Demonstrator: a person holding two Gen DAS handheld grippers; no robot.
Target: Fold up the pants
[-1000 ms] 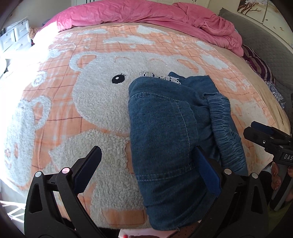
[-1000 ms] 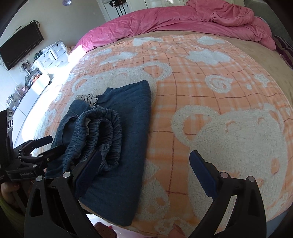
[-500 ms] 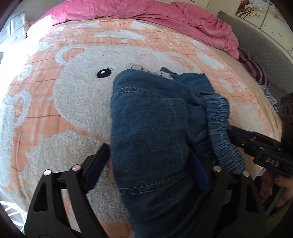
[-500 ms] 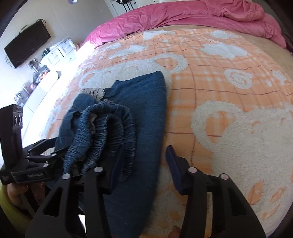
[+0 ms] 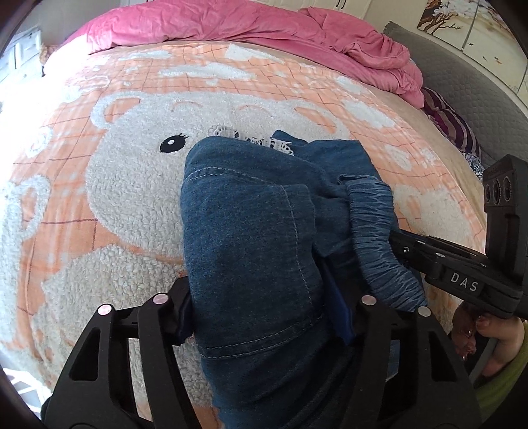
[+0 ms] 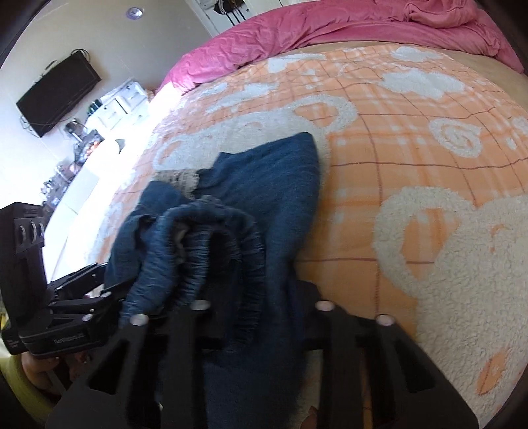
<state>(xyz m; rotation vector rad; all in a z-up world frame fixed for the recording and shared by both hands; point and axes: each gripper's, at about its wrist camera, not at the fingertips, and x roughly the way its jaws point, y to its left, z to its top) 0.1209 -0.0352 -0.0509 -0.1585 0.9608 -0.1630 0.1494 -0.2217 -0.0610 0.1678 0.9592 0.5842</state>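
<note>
- I'm closing my left hand-held gripper (image 5: 264, 316) on the folded denim pants (image 5: 250, 237); the right hand-held gripper (image 6: 260, 316) is closing on their bunched waistband (image 6: 211, 244).
- The bear blanket (image 5: 132, 198) and pink duvet (image 5: 231, 26) are lying around them.
- Only the right view is showing the wall-mounted TV (image 6: 59, 95).

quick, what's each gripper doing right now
left gripper: fingers closing around the folded blue denim pants.
right gripper: fingers closing on the pants' elastic waistband.

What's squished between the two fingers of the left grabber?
The blue pants: their folded denim fills the gap of the closing left gripper, shown in the left wrist view.
</note>
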